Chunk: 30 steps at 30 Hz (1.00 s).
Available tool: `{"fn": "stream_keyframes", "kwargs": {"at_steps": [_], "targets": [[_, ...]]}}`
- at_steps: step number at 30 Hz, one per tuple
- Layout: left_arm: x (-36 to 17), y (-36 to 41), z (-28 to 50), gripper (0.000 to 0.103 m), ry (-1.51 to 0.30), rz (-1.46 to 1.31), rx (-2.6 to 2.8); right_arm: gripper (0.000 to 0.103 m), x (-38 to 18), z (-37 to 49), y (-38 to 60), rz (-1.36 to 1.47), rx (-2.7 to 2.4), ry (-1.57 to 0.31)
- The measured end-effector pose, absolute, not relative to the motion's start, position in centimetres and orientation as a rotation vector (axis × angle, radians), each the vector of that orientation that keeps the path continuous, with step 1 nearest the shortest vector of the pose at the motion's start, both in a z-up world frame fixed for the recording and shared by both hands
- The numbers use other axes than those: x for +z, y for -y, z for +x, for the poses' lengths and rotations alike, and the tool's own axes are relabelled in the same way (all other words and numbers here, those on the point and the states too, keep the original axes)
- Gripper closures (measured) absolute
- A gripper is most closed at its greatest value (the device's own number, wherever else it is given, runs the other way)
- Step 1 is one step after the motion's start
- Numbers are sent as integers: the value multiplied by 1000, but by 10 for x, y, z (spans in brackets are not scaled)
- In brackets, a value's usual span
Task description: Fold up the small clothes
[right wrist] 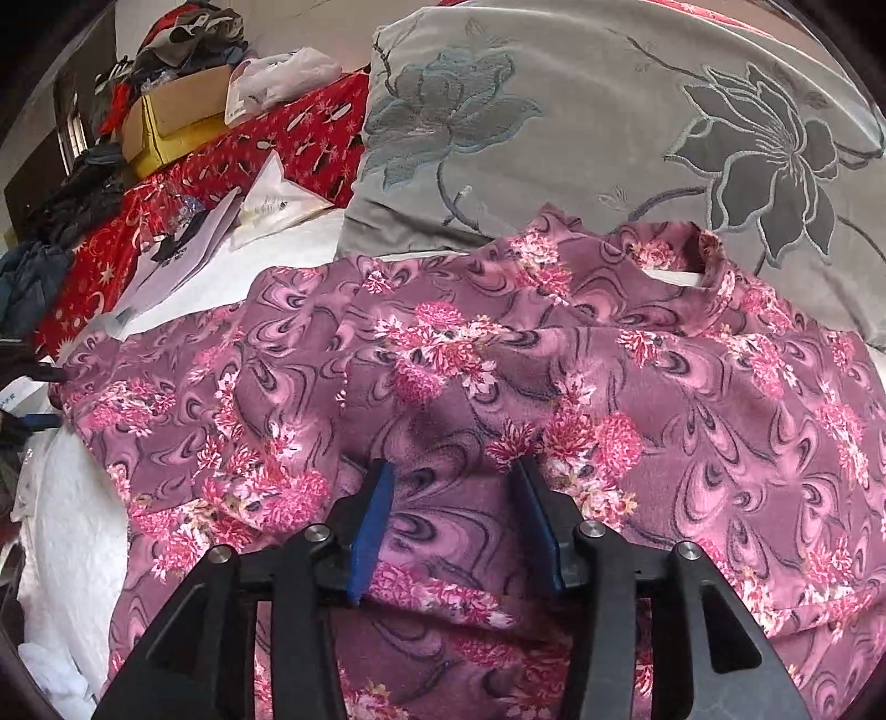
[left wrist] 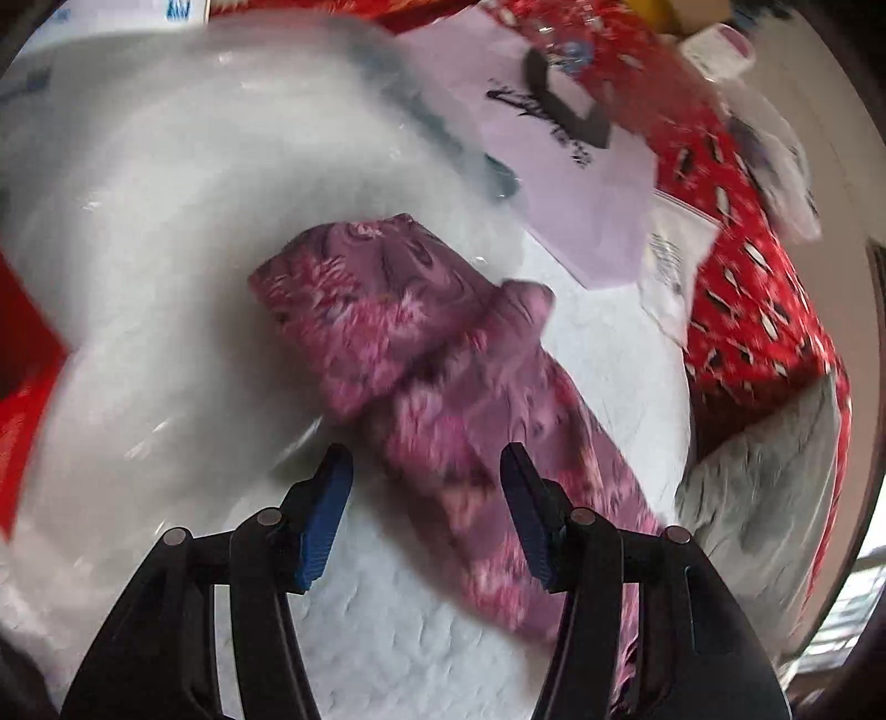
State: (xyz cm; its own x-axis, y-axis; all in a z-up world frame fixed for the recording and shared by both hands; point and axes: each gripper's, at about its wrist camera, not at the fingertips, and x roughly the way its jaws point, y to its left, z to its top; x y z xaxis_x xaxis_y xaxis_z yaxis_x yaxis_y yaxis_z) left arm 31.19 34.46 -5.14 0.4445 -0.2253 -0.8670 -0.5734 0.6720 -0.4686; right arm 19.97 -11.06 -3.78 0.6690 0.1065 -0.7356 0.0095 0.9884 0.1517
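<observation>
A purple-pink floral garment (right wrist: 554, 360) lies spread on a white bed cover (right wrist: 72, 498), its collar (right wrist: 709, 260) at the far right. In the left wrist view one sleeve (left wrist: 421, 332) of it stretches across the white cover (left wrist: 166, 277), its cuff end folded back. My left gripper (left wrist: 426, 459) hangs just above the sleeve with its jaws apart; the cloth runs under the right finger and neither blue pad presses on it. My right gripper (right wrist: 454, 468) stands open over the garment's body, and cloth shows in the gap without being pinched.
A grey pillow with embroidered flowers (right wrist: 609, 138) lies behind the garment. A red patterned cloth (right wrist: 221, 166) covers the left side, bearing a cardboard box (right wrist: 177, 111), plastic bags, papers and a heap of clothes (right wrist: 183, 27). A lilac bag (left wrist: 554, 166) lies beyond the sleeve.
</observation>
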Motion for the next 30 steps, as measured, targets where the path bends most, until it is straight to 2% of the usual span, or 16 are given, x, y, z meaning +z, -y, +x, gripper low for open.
{"fn": "stream_keyframes", "kwargs": {"at_steps": [1, 2, 4, 5, 11, 16, 23, 30], "targets": [[-53, -345, 317, 49, -1111, -857, 264, 48, -38, 200, 110, 148, 68, -839], [-49, -346, 318, 51, -1096, -868, 268, 48, -37, 201, 109, 141, 68, -841], [-42, -344, 325, 81, -1063, -897, 235, 48, -36, 202, 106, 128, 65, -844], [-40, -345, 326, 100, -1062, -900, 209, 48, -36, 203, 105, 125, 65, -844], [11, -303, 319, 100, -994, -792, 81, 47, -31, 208, 110, 147, 92, -880], [56, -237, 316, 100, -953, -689, -55, 48, -10, 202, 134, 210, 57, -888], [82, -144, 312, 100, -972, -589, -185, 48, 3, 168, 213, 200, -93, -873], [89, -57, 299, 100, -1021, -536, -284, 47, -22, 127, 279, 110, -222, -916]]}}
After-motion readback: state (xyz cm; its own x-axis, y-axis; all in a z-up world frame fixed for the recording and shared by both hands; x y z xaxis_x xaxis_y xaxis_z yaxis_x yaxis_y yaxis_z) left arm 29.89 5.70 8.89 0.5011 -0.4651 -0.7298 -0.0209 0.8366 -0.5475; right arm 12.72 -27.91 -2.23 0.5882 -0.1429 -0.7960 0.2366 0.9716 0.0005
